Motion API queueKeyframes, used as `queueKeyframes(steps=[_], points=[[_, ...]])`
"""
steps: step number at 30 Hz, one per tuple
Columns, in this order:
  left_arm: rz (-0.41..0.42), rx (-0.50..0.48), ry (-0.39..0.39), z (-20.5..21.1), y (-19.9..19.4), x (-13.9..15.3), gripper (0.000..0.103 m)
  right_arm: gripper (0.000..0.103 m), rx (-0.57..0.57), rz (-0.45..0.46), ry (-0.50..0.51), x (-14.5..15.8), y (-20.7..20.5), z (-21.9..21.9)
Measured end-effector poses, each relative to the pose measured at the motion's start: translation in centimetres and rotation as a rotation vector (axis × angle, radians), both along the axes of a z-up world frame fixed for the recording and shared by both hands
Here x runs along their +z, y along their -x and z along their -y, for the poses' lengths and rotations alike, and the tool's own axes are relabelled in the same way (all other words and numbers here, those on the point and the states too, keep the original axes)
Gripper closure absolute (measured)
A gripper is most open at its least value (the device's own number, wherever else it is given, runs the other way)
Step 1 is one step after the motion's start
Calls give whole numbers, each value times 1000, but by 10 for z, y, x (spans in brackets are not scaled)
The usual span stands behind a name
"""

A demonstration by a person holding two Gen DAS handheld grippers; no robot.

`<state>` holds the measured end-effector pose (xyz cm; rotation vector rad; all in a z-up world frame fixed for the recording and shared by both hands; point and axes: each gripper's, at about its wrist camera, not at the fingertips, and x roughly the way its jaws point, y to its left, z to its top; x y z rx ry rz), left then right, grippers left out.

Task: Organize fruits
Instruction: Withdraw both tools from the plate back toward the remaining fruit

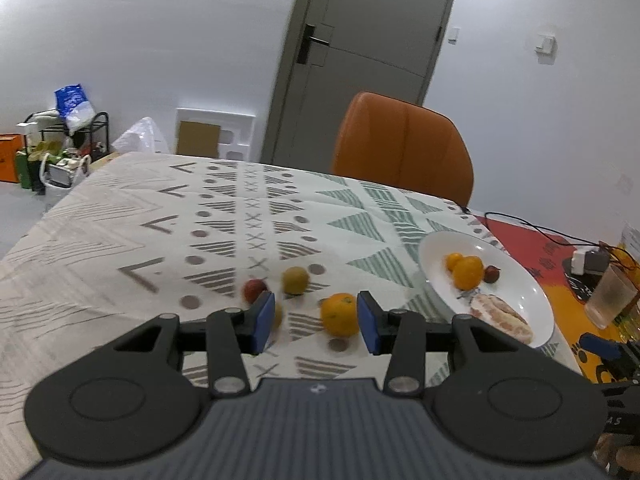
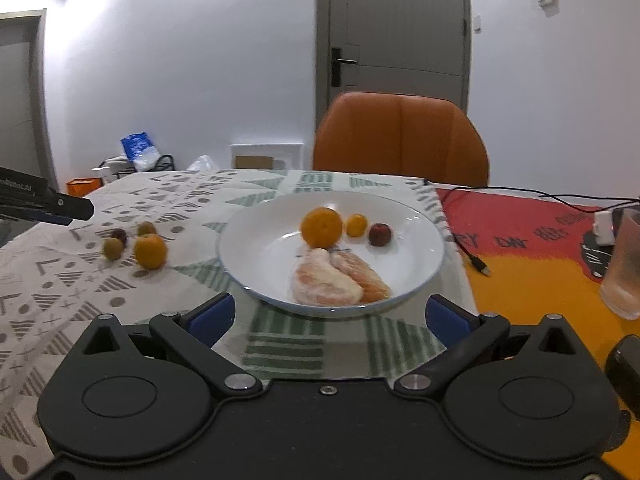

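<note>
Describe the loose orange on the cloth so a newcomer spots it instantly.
Start at the white plate. On the patterned tablecloth to its left lies a cluster of small fruits. The orange is the biggest, and the only bright orange one among them.

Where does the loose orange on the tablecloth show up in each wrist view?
Left wrist: orange lower centre, between the open left gripper fingers.
Right wrist: orange left of centre, beside small fruits.
Shared landmark: white plate, right of it in both.

Four fruits [image 2: 150, 251] on cloth; others in plate [image 2: 424, 236].
</note>
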<state>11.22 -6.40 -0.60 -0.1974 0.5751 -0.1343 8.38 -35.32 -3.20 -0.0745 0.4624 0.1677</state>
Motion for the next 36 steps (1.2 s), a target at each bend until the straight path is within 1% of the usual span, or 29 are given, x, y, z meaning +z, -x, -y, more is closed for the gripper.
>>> queueKeyframes(steps=[6,8,10,13,15,24,36], points=[[-6,32,-1,-16,12,-1,60,0,51,8,-2,7,5,-19],[-12,38,-2,-20,15,-2,54,0,62,7,1,9,6,-25],[-13,51,-4,-25,16,-3,38,0,78,2,-3,11,7,-31],[-5,63,-10,-30,20,-4,29,0,105,-14,-36,12,5,-37],[-4,65,-14,-32,21,-5,27,0,122,-21,-51,13,5,-42],[-7,78,-14,-45,22,-10,25,0,181,-53,-104,16,0,-59],[-18,54,-13,-50,15,-19,26,0,249,-84,-118,8,-15,-87]])
